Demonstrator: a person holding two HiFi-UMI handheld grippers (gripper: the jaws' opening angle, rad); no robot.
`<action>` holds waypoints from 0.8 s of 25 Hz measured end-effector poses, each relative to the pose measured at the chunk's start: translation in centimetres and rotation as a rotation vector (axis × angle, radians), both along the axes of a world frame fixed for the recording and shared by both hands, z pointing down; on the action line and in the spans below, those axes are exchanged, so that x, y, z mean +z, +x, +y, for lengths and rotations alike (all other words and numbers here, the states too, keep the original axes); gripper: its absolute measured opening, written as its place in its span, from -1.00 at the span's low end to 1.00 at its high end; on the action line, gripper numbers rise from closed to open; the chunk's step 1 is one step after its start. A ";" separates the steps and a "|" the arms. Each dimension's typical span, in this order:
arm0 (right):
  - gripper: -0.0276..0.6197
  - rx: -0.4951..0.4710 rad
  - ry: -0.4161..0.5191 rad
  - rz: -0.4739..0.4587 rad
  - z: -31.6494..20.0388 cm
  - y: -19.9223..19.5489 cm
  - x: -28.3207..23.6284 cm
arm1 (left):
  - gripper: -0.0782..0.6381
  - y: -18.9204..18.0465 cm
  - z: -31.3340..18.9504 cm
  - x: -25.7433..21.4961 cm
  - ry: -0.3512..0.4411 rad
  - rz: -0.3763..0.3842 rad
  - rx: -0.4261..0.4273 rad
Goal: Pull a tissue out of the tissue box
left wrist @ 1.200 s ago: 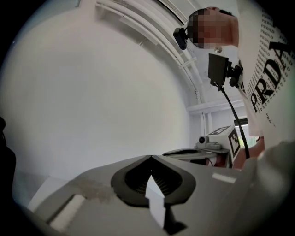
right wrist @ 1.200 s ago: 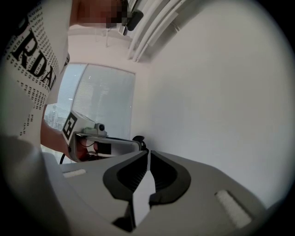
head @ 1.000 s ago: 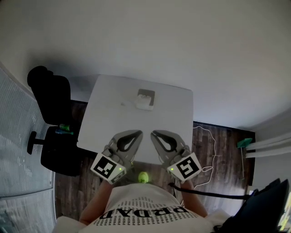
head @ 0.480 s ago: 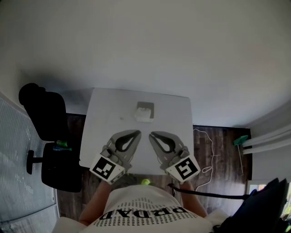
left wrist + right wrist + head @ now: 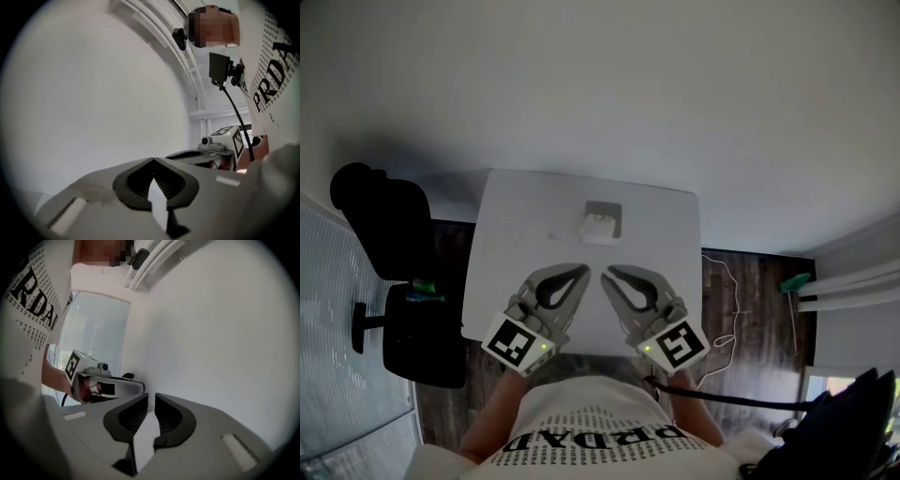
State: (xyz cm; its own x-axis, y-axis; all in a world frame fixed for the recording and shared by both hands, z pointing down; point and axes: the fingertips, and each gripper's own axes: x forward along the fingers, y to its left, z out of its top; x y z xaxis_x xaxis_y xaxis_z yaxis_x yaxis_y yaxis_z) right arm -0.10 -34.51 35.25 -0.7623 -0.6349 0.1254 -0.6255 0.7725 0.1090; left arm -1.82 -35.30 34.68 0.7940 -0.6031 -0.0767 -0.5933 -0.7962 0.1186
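Head view suggests the approach step: left gripper (image 5: 583, 272) closed and empty, right gripper (image 5: 608, 273) opening (nothing between), both well short of the tissue box (image 5: 600, 223); next probably means reaching forward to its top.

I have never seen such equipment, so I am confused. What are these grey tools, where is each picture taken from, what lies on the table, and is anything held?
No robot here: a person holds one claw in each hand. One picture comes from a camera on the person's head, looking down; the other two from cameras riding on the claws. The left claw is shut and empty. The right claw has its jaws slightly apart, opening, with nothing between. On the white table stands a tissue box, ahead of both claws, untouched.
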 end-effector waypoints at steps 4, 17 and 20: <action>-0.77 -0.027 -0.016 -0.002 -1.6 0.1 0.8 | -0.80 0.3 -0.8 0.4 -0.014 -0.002 -0.011; -0.69 -0.096 -0.106 0.064 -5.6 2.2 6.6 | -0.80 2.3 -3.9 4.3 -0.098 -0.040 -0.066; -0.64 -0.101 -0.150 0.080 -6.3 2.7 8.9 | -0.80 2.1 -4.5 5.5 -0.123 -0.034 -0.089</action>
State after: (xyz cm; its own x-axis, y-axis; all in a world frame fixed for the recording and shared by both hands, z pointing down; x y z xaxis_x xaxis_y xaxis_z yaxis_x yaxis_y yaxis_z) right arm 2.63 -40.83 44.15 -0.8051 -0.5252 0.2756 -0.5377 0.8424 0.0346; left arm 0.24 -39.79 40.18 0.7378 -0.6745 0.0277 -0.6663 -0.7210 0.1904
